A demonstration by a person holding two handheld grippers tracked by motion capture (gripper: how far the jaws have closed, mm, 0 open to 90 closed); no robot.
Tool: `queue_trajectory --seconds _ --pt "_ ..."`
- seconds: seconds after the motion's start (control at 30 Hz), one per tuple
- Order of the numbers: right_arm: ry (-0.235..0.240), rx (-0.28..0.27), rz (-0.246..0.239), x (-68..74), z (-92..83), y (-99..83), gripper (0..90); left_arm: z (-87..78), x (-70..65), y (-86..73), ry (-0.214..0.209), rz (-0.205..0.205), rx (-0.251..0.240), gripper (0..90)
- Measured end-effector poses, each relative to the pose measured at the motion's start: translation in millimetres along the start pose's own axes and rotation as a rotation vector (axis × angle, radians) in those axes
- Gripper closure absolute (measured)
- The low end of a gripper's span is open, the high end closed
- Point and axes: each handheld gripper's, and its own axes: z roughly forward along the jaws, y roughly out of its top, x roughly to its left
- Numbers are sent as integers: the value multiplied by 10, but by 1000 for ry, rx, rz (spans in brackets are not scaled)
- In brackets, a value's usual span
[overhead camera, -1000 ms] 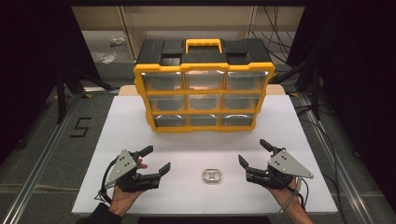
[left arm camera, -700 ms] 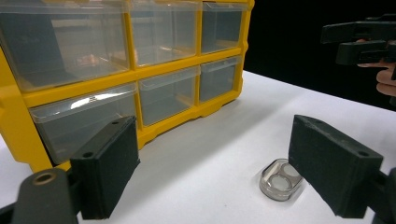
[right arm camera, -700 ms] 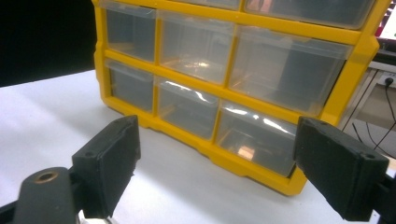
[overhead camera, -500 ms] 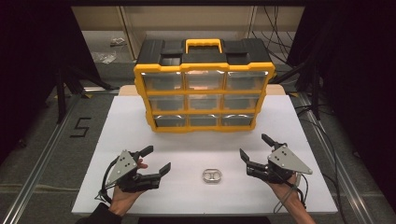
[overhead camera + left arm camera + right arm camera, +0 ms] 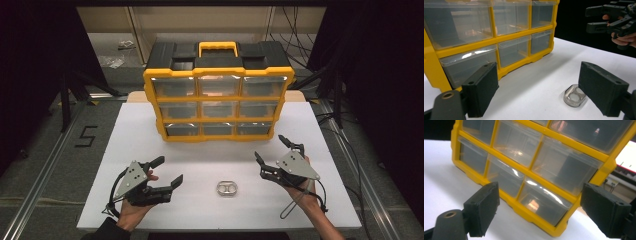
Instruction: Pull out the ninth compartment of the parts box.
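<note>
Barely started, by the look of it. The clear case [image 5: 227,188], a small see-through thing with two round cells, lay flat on the white table [image 5: 200,155] near its front edge, between the two grippers and touching neither. In the left gripper view it [image 5: 574,96] sat just ahead of that tool's jaw on the view's right side, not between the pads. Left gripper [image 5: 169,172] hovered beside it on the person's left, jaws spread wide, nothing in them. Right gripper [image 5: 275,150] was also spread and empty, held off the table and aimed at the bin [image 5: 218,90]; its own view looked along the jaws at the lower drawers [image 5: 543,202].

The yellow bin stood upright at the back of the table, all nine clear drawers pushed in, apparently empty as far as could be made out.

Judged: nothing was picked up, no drawer was opened. Left to do: grasp the case, pull a drawer, drop it in, shut it.
</note>
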Motion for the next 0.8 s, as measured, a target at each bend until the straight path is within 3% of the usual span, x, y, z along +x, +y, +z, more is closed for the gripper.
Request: queue_trajectory --seconds 0.17,0.33,0.43,0.8 --pt "2 13 -72 56 80 -1 173 -2 -4 -1 0 5 0 157" --pt "-32 20 -199 130 162 7 186 -6 -2 2 -1 4 -2 158" --pt "-64 30 -304 161 191 -7 190 -9 -8 -1 0 10 0 158" --pt "-84 61 -353 98 303 -26 203 -6 -3 -3 1 9 1 159"
